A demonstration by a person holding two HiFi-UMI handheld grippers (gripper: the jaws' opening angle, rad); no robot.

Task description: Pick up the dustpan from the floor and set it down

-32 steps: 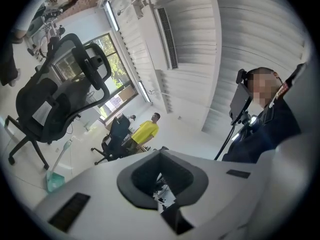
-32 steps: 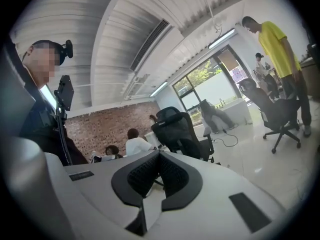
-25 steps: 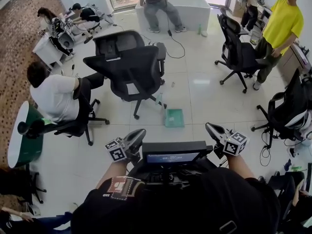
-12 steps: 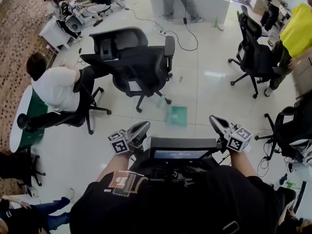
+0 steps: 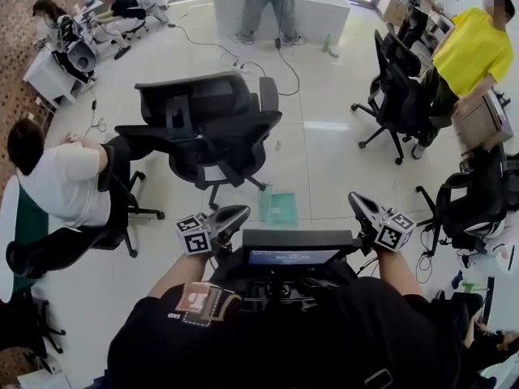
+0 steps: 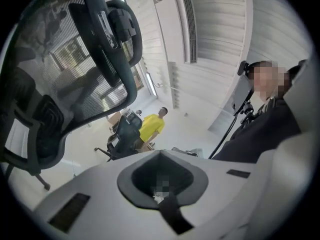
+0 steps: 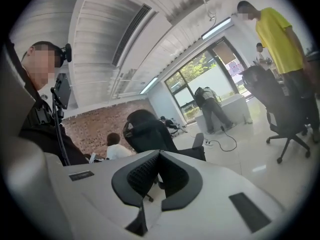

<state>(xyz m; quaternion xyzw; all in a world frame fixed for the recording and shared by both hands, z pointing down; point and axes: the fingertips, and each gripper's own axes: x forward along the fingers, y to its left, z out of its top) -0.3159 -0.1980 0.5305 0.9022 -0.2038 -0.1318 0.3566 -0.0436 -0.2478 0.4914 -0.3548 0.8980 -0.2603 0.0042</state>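
Observation:
The dustpan (image 5: 281, 207) is a pale green pan lying flat on the white tiled floor, just past the base of a black office chair. In the head view my left gripper (image 5: 242, 212) is low at the left, its tip short of the dustpan and to its left. My right gripper (image 5: 353, 198) is to the dustpan's right, also apart from it. Both are shut with nothing between the jaws. The left gripper view has its closed jaws (image 6: 161, 153) pointing past a mesh chair back. The right gripper view has its closed jaws (image 7: 159, 153) toward the room. Neither gripper view includes the dustpan.
Two black office chairs (image 5: 211, 128) stand right behind the dustpan. A seated person in white (image 5: 61, 181) is at the left, a person in yellow (image 5: 470, 51) and more chairs (image 5: 401, 87) at the right. A cable (image 5: 276, 63) runs to the white counter (image 5: 324, 10). A black screen unit (image 5: 293, 258) sits between my grippers.
The whole view has shifted as I moved across the room. The black chairs and the dustpan now sit closer to my grippers. Both grippers stay shut and empty.

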